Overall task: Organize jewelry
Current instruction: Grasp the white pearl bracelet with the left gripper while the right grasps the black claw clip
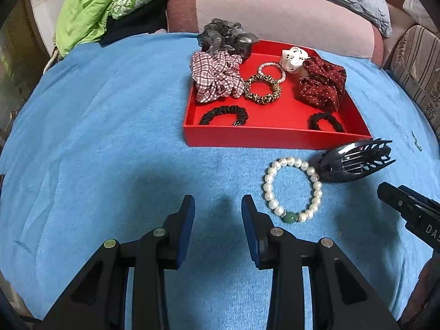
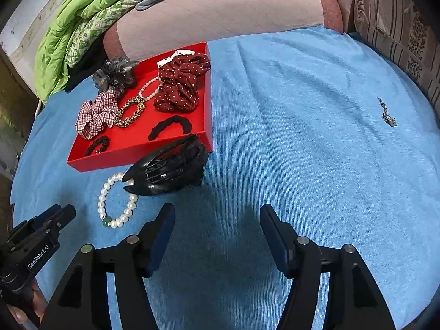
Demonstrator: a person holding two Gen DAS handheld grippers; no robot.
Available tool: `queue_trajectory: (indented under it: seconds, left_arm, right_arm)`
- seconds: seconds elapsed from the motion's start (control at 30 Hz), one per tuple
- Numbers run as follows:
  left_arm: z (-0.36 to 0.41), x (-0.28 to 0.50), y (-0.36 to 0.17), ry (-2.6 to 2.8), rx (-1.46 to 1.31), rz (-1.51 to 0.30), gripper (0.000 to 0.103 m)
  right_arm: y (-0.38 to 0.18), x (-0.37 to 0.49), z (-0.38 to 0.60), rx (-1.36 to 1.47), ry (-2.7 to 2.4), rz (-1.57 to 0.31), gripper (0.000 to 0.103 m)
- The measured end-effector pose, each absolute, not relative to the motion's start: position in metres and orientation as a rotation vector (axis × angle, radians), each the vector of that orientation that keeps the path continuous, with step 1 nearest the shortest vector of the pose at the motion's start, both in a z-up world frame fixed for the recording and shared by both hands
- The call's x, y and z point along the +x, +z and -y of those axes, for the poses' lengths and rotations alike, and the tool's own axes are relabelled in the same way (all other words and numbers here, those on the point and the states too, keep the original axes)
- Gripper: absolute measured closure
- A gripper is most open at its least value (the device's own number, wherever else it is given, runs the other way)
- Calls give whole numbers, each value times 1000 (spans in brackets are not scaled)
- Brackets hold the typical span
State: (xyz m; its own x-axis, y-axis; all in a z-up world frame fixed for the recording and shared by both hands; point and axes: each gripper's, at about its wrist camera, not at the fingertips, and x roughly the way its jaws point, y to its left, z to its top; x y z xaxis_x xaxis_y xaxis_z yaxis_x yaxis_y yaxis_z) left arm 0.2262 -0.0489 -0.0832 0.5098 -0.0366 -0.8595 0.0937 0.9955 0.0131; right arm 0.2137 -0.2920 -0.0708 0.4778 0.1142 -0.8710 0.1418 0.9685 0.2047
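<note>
On a blue towel (image 1: 110,110), scrunchies and bands already fill the red tray (image 1: 275,137) while a pearl bracelet (image 1: 292,189) and black claw clip (image 1: 354,162) wait outside, both grippers, left (image 1: 217,211) and right (image 2: 217,220), open and empty.

A red tray (image 1: 275,137) sits on a blue towel (image 1: 110,137), holding a red-and-white checked scrunchie (image 1: 217,78), a leopard-print band (image 1: 261,88) and a dark red white-dotted scrunchie (image 1: 321,84). Near it lie a white pearl bracelet (image 1: 292,189) with one green bead and a glossy black claw clip (image 1: 354,159).
</note>
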Motion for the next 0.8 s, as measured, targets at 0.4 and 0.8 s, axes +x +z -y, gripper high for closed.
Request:
queue_trajectory:
  seconds: [0.4,0.8]
  left_arm:
    - [47,250,-95,-138,-34,-1057,67]
    - [77,265,-108,-198,11,-1079,67]
  right_arm:
    - [-80,232,297,318,2,-1059,30]
    - [-88,253,293,380,39,-1050,30]
